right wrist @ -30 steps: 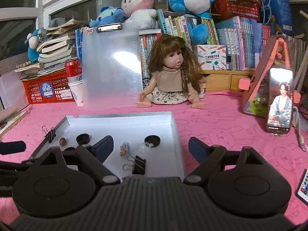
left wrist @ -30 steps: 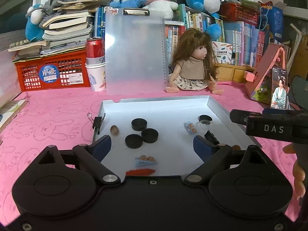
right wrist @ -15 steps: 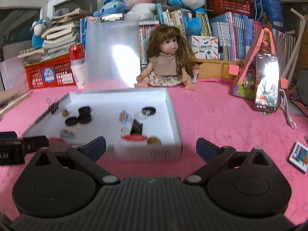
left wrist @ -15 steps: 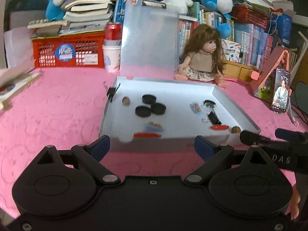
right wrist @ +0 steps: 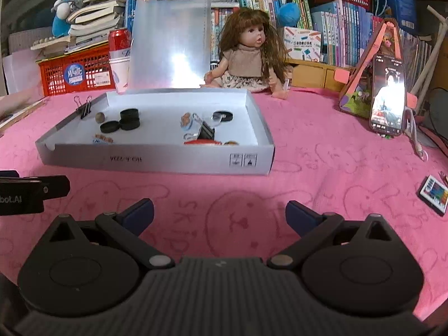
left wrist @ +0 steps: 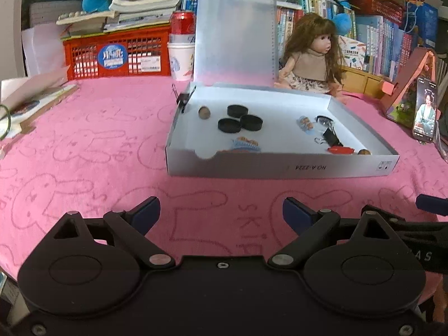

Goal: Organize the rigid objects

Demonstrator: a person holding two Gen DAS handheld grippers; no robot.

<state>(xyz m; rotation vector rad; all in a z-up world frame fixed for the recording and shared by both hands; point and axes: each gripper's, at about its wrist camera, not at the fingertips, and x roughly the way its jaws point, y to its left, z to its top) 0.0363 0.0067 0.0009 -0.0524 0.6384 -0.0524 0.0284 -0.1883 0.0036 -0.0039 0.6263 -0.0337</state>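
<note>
Both grippers have pulled back from the box since 1 second ago; then their fingers reached over its floor, and now pink cloth (left wrist: 84,151) lies between them and its near wall. Left gripper (left wrist: 221,210) is spread wide with nothing between its fingers, and it hangs over the cloth. Right gripper (right wrist: 219,212) is also spread wide and holds nothing. Each gripper shows at the edge of the other's view, so they are side by side.

Ahead of both is the box (left wrist: 280,165), a shallow white tray resting on the cloth. Just behind its near wall, ahead of the left gripper, lies a small blue packet (left wrist: 246,144). More to the right are a red piece (left wrist: 341,150) and a brown nut (left wrist: 364,152), and a black clip (left wrist: 330,139) is just beyond them. Deeper in the box are 3 black caps (left wrist: 239,119), close together, with a second nut (left wrist: 204,112) to their left. Another clip (left wrist: 182,99) grips the left wall at the far corner.

Beyond the box a clear clipboard (left wrist: 235,36) stands upright, with a doll (left wrist: 310,56) to its right and a red basket (left wrist: 117,54) to its left. Far right, a phone (right wrist: 387,95) leans on a stand.
</note>
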